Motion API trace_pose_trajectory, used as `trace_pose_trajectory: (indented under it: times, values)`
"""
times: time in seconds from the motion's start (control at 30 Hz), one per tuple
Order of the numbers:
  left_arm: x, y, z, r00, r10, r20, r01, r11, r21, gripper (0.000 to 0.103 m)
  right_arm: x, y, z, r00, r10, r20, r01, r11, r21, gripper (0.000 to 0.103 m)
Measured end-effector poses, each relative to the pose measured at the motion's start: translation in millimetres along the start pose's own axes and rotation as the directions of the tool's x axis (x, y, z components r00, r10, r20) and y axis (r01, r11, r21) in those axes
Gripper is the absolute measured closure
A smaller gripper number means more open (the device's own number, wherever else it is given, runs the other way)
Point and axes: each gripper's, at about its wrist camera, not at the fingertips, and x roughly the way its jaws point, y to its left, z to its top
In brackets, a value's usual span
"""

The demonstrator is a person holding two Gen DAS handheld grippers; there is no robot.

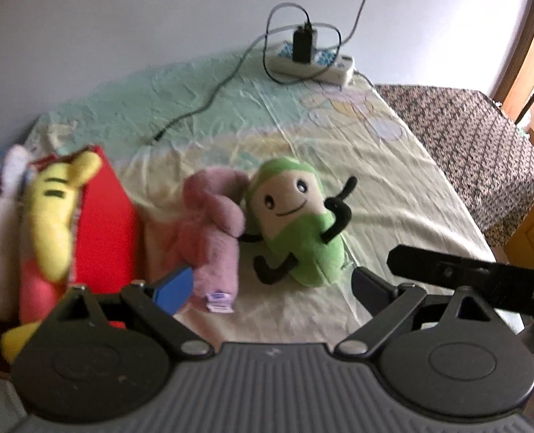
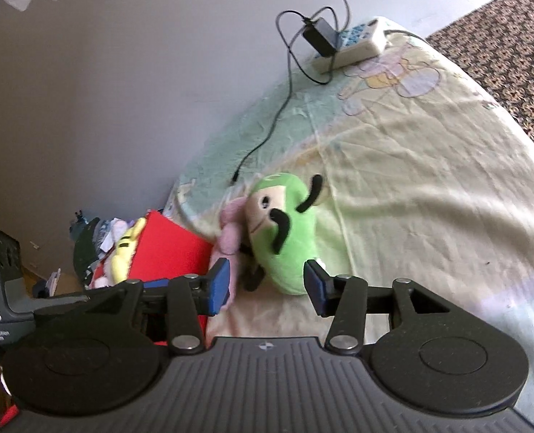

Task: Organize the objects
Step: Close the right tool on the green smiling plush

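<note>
Your left gripper (image 1: 270, 285) gapes wide, your right gripper (image 2: 265, 285) partly — both empty; the pink plush (image 2: 230, 231) hides behind the green plush (image 2: 285, 231).

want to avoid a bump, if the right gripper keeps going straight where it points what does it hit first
Most likely the green plush toy: it lies dead ahead between the right gripper's open fingers, with the pink plush just left. Depth is hard to judge.

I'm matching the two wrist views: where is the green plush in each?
Left wrist: green plush at centre, on the sheet, right of the pink plush.
Right wrist: green plush at centre, just beyond the open right gripper.
Shared landmark: power strip at the bed's far end.
</note>
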Motion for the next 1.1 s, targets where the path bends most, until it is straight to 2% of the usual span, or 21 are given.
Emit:
trace_pose_trajectory:
  times: [0.2,0.53,0.8,0.83,0.97,1.1]
  values:
    - [23.8,-0.5,-0.4,0.997,-0.058,-0.057,0.057,0.998,-0.024,0.008,14.0,-14.3,7.4,1.0,-0.018,-0.026,0.018,0.999,0.033,0.051]
    - [54.3,0.8,6.3,0.983,-0.17,-0.067,0.166,0.984,-0.065,0.008,49.1,-28.3,22.5,0.998,0.004,-0.069,0.001,0.998,0.066,0.048]
    - [85.5,-1.2,17.5,0.978,-0.193,-0.084,0.188,0.98,-0.062,0.012,80.7,-39.9,31.6,0.994,0.015,-0.104,-0.006,0.997,0.08,0.046]
    - [90.2,-0.7,19.2,0.977,-0.195,-0.093,0.189,0.98,-0.065,0.012,84.3,-41.3,32.7,0.994,0.027,-0.107,-0.018,0.996,0.082,0.042]
    - [106.4,0.8,21.7,0.971,-0.206,-0.125,0.197,0.977,-0.076,0.02,95.6,-39.6,34.9,0.99,0.079,-0.115,-0.071,0.995,0.071,0.04]
    - [111.1,-4.5,22.3,0.976,-0.177,-0.128,0.174,0.984,-0.038,0.019,105.5,-39.8,35.9,0.983,0.131,-0.127,-0.121,0.989,0.079,0.04]
